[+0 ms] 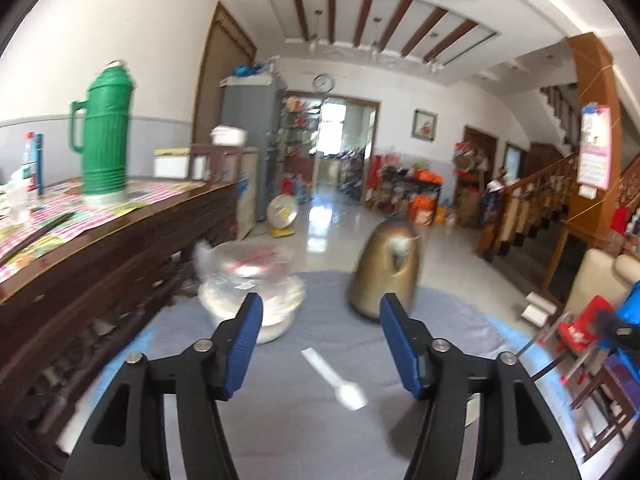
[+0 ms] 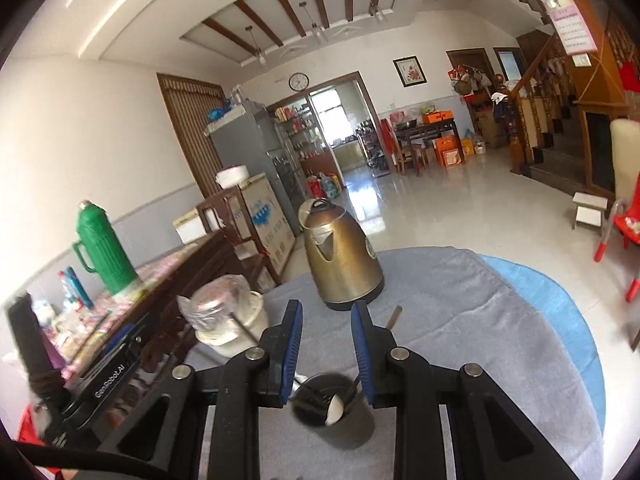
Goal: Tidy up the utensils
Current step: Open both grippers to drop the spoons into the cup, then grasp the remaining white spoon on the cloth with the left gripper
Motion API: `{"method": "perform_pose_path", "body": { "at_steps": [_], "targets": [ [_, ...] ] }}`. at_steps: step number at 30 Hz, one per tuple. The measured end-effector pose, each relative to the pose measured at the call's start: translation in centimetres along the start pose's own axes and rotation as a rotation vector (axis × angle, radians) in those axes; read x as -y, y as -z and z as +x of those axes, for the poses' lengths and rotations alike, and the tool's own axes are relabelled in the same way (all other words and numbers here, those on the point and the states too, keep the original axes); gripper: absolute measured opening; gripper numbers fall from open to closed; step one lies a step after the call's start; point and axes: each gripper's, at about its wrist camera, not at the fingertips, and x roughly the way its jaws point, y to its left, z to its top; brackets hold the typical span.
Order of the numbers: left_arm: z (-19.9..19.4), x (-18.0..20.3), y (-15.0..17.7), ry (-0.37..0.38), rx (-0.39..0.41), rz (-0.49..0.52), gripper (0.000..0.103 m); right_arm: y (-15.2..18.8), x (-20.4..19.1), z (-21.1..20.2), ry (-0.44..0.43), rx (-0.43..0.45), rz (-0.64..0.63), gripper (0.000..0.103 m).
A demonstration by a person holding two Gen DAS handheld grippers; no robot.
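While left gripper [image 1: 320, 314] gapes empty over spoon [image 1: 340, 380] | right gripper [image 2: 326, 322] clamps dark cup [image 2: 334, 412].

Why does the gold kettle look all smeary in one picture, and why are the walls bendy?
In the left wrist view the gold kettle and the wrapped bowls are smeared by motion blur, while the white spoon is fairly sharp. In the right wrist view the kettle looks crisp, but the dark cup is slightly blurred. Both views bend walls because of the fisheye lens, and the floor shows window glare.
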Motion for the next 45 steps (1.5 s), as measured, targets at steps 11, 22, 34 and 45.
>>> {"method": "perform_pose_path", "body": {
  "at_steps": [11, 22, 34, 45],
  "targets": [
    [14.5, -4.5, 6.2, -0.001, -0.567, -0.093, 0.068, 11.4, 3.3, -3.3, -0.018, -0.256, 0.003, 0.027],
    [27.5, -2.5, 6.5, -0.126, -0.71, -0.139, 0.068, 15.9, 7.7, -0.3, 0.014, -0.416, 0.077, 0.027],
    [36.9, 1.7, 6.5, -0.223, -0.863, -0.059, 0.043, 15.6, 10.4, 1.3, 0.03, -0.419, 0.103, 0.027],
    [36.1, 3.7, 5.9, -0.149, -0.803, 0.015, 0.007, 14.9, 12.3, 0.8, 0.068, -0.368, 0.132, 0.027]
  ]
}}
